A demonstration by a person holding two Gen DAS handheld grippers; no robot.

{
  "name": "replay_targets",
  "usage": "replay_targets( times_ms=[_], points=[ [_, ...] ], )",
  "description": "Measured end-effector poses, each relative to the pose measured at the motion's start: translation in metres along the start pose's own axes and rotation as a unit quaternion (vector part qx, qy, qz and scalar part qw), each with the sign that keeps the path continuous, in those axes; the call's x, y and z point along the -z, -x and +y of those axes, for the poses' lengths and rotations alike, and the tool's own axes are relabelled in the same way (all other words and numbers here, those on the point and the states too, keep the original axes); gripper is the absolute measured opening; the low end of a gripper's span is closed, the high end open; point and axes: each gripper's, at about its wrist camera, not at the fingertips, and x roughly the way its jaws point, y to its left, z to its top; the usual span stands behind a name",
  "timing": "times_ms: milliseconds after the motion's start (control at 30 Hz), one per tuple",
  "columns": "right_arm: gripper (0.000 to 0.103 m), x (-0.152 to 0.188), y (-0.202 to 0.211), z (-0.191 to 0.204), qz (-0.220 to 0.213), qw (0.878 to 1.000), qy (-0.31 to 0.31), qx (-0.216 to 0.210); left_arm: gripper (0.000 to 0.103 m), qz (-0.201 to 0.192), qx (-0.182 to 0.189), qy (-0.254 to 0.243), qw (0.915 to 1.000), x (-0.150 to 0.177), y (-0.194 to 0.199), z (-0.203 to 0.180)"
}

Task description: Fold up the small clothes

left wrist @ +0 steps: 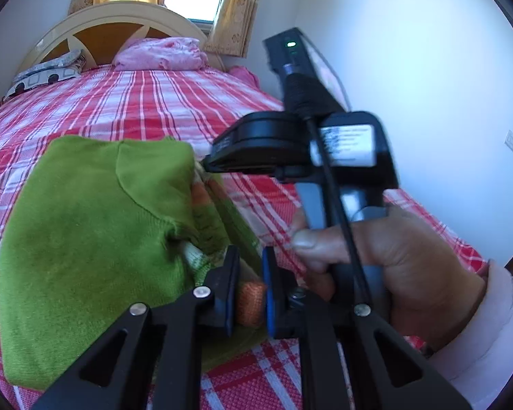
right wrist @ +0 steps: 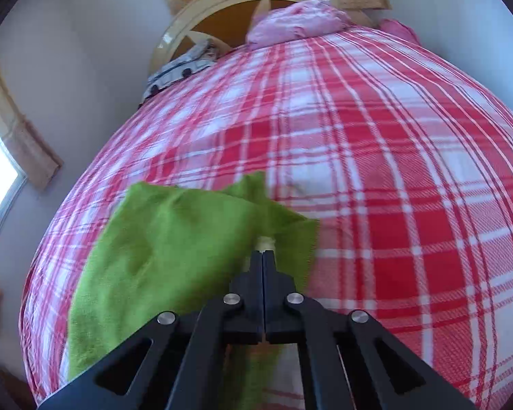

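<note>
A green knitted garment (left wrist: 85, 232) with striped orange, cream and green trim lies partly folded on the red plaid bed cover (left wrist: 136, 102). My left gripper (left wrist: 250, 256) is shut on its orange cuff (left wrist: 253, 302), which sits between the blue pads (left wrist: 268, 294). In the left wrist view a hand (left wrist: 393, 259) holds my right gripper (left wrist: 207, 165), whose tip meets the garment's far edge. From the right wrist, the right gripper (right wrist: 263, 254) has its jaws pressed together on a cream bit of trim (right wrist: 265, 241), and the green garment (right wrist: 171, 246) spreads out to the left.
A pink bundle of bedding (left wrist: 160, 53) and a patterned pillow (left wrist: 44, 75) lie against the cream headboard (left wrist: 119, 20). A white wall (left wrist: 410, 68) runs along the bed's right side. Yellow curtains (left wrist: 236, 10) frame the window. Plaid cover (right wrist: 376, 153) stretches beyond the garment.
</note>
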Motion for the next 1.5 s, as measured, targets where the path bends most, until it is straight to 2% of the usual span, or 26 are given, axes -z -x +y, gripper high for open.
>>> replay_targets(
  times_ms=[67,200,333,400,433,500,533,567,700,800,867,900,967,1067,1200,1300,1433,1500],
  points=[
    [0.0,0.003,0.005,-0.009,-0.011,1.0,-0.017,-0.008,0.014,0.008,0.0,-0.003,1.0,0.004,-0.004,0.001],
    [0.0,0.009,0.022,-0.021,-0.029,0.996,-0.053,-0.06,0.014,0.01,0.018,0.006,0.9998,0.007,-0.005,0.001],
    [0.001,0.007,0.03,-0.019,-0.005,0.987,-0.078,-0.141,0.014,-0.001,0.03,0.007,0.9995,0.009,0.002,0.001],
    [0.003,0.006,0.026,-0.009,0.014,0.984,-0.073,-0.162,0.014,-0.004,0.036,0.025,0.999,0.011,0.005,0.007],
    [0.007,0.006,0.023,-0.005,0.023,0.983,-0.071,-0.165,0.014,-0.005,0.037,0.03,0.9989,0.011,0.004,0.008],
    [0.033,0.007,0.012,0.005,0.047,0.984,-0.062,-0.16,0.014,-0.01,0.038,0.032,0.9987,0.013,0.006,0.008],
    [0.056,0.008,0.009,0.008,0.047,0.985,-0.057,-0.154,0.014,-0.014,0.036,0.029,0.9988,0.014,0.008,0.006],
    [0.063,0.009,0.008,0.01,0.04,0.987,-0.054,-0.143,0.014,-0.016,0.034,0.026,0.9989,0.015,0.009,0.005],
    [0.063,0.009,0.01,0.004,0.025,0.987,-0.07,-0.139,0.014,-0.016,0.033,0.025,0.999,0.017,0.01,0.002],
    [0.063,0.008,0.002,0.002,0.037,0.984,-0.072,-0.158,0.014,-0.012,0.035,0.032,0.9988,0.017,0.007,0.003],
    [0.06,0.006,-0.011,0.007,0.057,0.984,-0.058,-0.156,0.014,-0.012,0.035,0.034,0.9987,0.017,0.006,0.003],
    [0.056,0.006,-0.016,0.013,0.066,0.985,-0.044,-0.152,0.014,-0.012,0.036,0.035,0.9987,0.015,0.004,0.006],
    [0.026,0.008,-0.024,0.027,0.071,0.992,-0.005,-0.101,0.014,-0.012,0.036,0.036,0.9986,0.011,0.001,0.009],
    [0.016,0.005,-0.018,0.031,0.052,0.994,0.011,-0.1,0.014,-0.009,0.039,0.038,0.9985,0.009,0.0,0.009],
    [0.013,-0.003,0.004,0.029,0.016,0.996,0.036,-0.086,0.014,-0.017,0.046,0.018,0.9987,0.0,-0.003,-0.005],
    [0.013,-0.005,0.003,0.02,0.02,0.997,0.045,-0.056,0.014,-0.006,0.043,0.012,0.999,-0.002,-0.014,-0.015],
    [0.012,0.005,-0.012,0.001,0.04,0.998,0.045,-0.037,0.014,0.017,0.047,0.016,0.9986,0.0,-0.027,-0.016],
    [0.012,0.008,-0.013,-0.007,0.03,0.998,0.032,-0.049,0.013,0.02,0.051,0.023,0.9982,-0.001,-0.027,-0.012]
  ],
)
